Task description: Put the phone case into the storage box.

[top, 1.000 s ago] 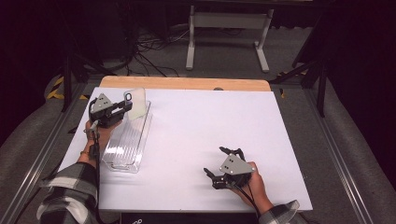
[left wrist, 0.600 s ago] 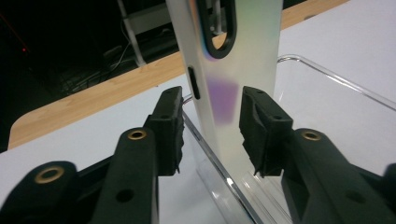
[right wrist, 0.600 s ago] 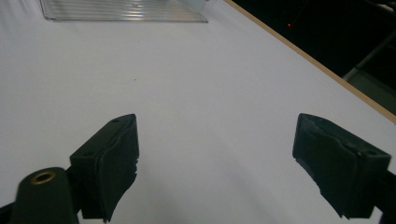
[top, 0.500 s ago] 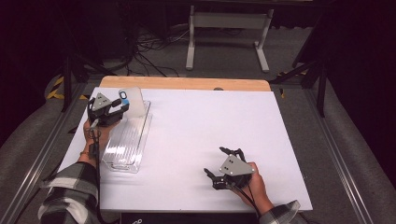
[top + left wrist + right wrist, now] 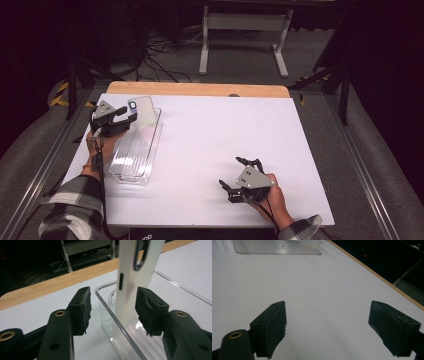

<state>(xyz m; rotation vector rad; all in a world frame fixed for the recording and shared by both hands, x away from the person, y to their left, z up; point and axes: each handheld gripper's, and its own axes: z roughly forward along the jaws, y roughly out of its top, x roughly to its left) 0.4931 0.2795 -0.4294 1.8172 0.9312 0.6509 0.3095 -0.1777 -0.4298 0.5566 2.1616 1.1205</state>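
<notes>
The phone case [image 5: 140,110] stands on end in the far end of the clear tray [image 5: 134,150], upper left of the high view, leaning against the tray's end wall. In the left gripper view it [image 5: 135,277] rises as a pale slab between the two black pads, with daylight on both sides. The left tongs [image 5: 120,119] have just been opening and are now released: neither pad presses on the case, though it sits between them. A second ago the case was clamped there and partly hidden behind the tool; now it is free and its camera cutout shows blue at the top. Judgement: the placing is done or nearly so, and what remains is to draw the hand back without knocking the case over.

The long axis runs close to upright, tipped slightly toward the far rim; the cutout end points up, and a side port faces the left gripper's camera.

The right tongs [image 5: 239,179] rest on the white desk [image 5: 225,135], lower centre, jaws apart, grasping nothing.
</notes>
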